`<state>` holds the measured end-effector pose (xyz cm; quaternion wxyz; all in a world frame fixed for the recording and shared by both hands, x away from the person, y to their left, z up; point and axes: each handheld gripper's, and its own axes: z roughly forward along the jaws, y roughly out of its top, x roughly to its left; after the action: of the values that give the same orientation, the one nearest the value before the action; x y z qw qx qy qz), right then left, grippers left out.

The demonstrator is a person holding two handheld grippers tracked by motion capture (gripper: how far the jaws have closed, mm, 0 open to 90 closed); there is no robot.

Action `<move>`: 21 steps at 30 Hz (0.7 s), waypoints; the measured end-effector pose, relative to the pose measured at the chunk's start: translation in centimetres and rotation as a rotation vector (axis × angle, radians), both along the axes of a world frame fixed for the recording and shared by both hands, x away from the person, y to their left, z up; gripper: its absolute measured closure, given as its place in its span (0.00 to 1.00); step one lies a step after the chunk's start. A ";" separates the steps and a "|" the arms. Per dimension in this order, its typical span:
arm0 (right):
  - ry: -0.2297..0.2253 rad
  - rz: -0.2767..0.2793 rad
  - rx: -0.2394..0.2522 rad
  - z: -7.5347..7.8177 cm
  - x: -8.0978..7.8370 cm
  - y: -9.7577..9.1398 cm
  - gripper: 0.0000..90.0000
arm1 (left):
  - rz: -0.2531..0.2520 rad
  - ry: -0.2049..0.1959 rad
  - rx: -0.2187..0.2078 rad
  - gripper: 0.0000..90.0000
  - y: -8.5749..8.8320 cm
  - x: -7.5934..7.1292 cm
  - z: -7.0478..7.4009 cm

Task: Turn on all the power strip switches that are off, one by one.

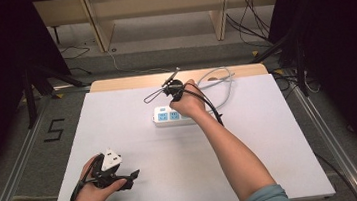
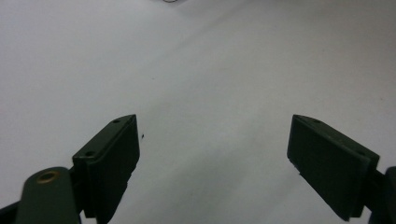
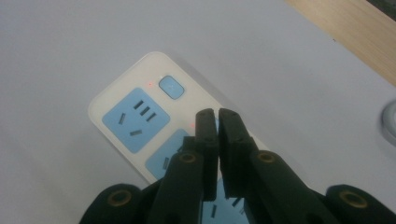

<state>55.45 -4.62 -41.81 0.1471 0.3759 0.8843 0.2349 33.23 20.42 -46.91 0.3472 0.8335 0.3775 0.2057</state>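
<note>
The right tongs [image 3: 217, 116] are pressed together with nothing between them, their tips over the power strip [image 3: 140, 112] beside its second blue button — apparently about to press or just pressing it. A small red light glows by the first button [image 3: 171, 87], so that switch looks done; others remain. The white strip with pale-blue sockets lies toward the worktop's [image 1: 135, 135] far edge. The left tongs [image 2: 215, 158] are spread wide, idle near the front left corner.

A: What do the left tongs [image 2: 215, 154] look like?
B: Two flat black pads [image 2: 112, 158] with small screw holes and a brass rivet.
A: And the right tongs [image 3: 217, 140]?
B: Black ribbed pads, brass rivets, a looping black cable; the arm's sleeve [image 1: 262, 200] is grey-blue.
</note>
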 end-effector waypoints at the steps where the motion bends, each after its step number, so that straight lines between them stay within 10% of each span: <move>1: -0.008 -0.003 0.012 0.1 -0.2 -0.4 0.97 | 0.003 0.001 -0.004 0.19 0.0 0.0 0.0; 21: -0.086 -0.046 0.175 0.0 -7.0 -9.9 0.71 | 0.024 0.004 -0.002 0.19 0.3 0.1 -0.1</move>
<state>48.43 -14.55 -41.83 0.1568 0.3969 0.8444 0.3238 33.36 20.74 -46.99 0.3448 0.8289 0.3884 0.2078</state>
